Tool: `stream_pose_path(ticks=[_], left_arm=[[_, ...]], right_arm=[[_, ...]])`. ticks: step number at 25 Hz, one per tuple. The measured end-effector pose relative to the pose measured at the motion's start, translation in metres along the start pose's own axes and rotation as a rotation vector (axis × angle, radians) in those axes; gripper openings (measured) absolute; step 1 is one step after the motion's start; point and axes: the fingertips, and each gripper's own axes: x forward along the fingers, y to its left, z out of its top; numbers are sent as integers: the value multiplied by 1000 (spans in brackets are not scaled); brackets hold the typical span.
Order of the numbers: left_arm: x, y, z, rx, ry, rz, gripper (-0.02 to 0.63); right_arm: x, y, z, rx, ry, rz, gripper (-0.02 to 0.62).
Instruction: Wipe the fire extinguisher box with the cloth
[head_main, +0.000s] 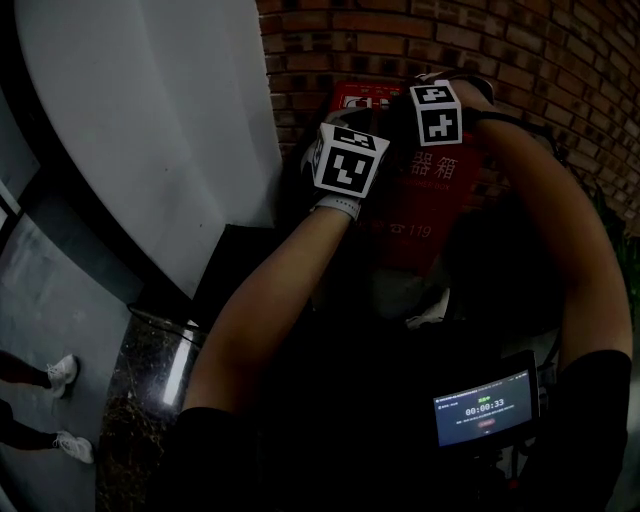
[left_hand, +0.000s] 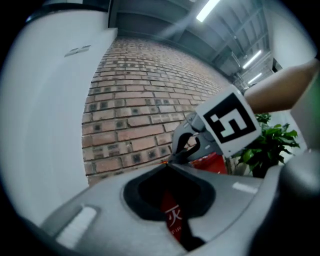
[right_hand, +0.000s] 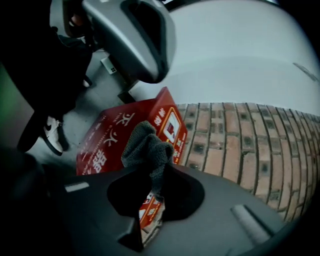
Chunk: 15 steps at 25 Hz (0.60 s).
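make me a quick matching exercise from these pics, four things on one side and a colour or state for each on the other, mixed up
Things:
1. cloth
2. fire extinguisher box
3. wall
4. small screen

Colour or state:
A. red with white characters
B. bare brick
C. lit up
D. grey, pinched in the right gripper

Pairs: 1-D, 2-A, 3-B, 4-C

Box (head_main: 420, 200) partly behind arms (head_main: 270, 310), bystander (head_main: 62, 372) cropped at edge
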Motion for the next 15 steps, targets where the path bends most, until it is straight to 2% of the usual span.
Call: stream_pose_path(ticks=[7,10,13,15], left_arm=[[11,19,-18,-39,-5,-9,3],[19,24,-27,-67,-2,-18,3],[22,23,-23,-133,-25,-65,3],[24,26,-20,-134,-31,-67,3]], right_arm=[[26,-65,-17,84,63,-186,38],[48,-78,-23,106,82,-193,38],[68,-87,-30,116,97,-193,38],[81,-93,-33,119,100,-194,38]])
